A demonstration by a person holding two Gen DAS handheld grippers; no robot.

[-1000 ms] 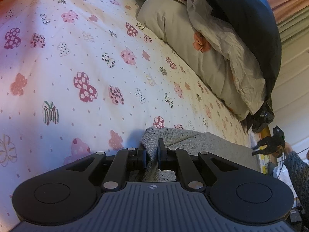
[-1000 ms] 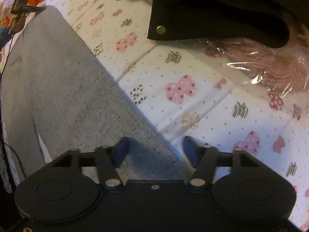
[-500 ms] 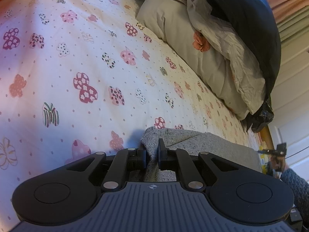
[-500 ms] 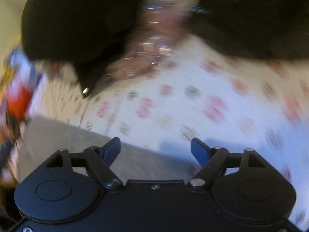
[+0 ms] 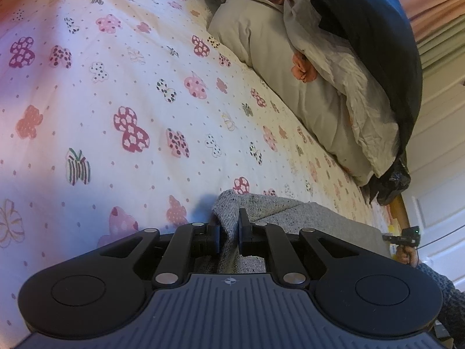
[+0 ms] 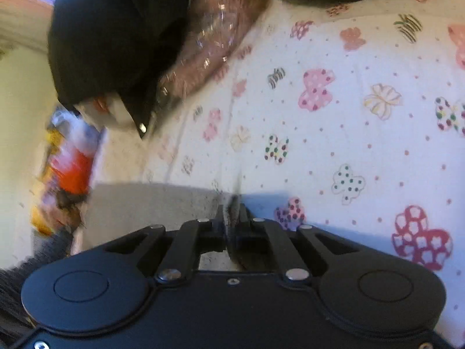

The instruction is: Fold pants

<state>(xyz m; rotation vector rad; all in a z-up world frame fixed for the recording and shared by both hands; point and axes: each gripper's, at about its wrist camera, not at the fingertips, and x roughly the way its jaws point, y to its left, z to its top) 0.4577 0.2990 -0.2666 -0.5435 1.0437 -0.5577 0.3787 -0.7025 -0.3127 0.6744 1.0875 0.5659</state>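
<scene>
The grey speckled pants lie on a white bed sheet printed with butterflies. My left gripper is shut on a bunched corner of the fabric, which stands up between its pads. Far along the same cloth, a hand holds my right gripper. In the right wrist view the pants stretch away to the left. There my right gripper is closing tight on the fabric's edge, its pads pressed on a thin dark fold.
A beige pillow and a dark blanket lie along the far side of the bed. A black garment and a clear plastic bag with something pink inside sit beyond the right gripper. Orange clutter shows past the bed's edge.
My right gripper swung across the bed, rolled, and went from open over the pants to shut on their edge. The left gripper kept still, holding its corner.
</scene>
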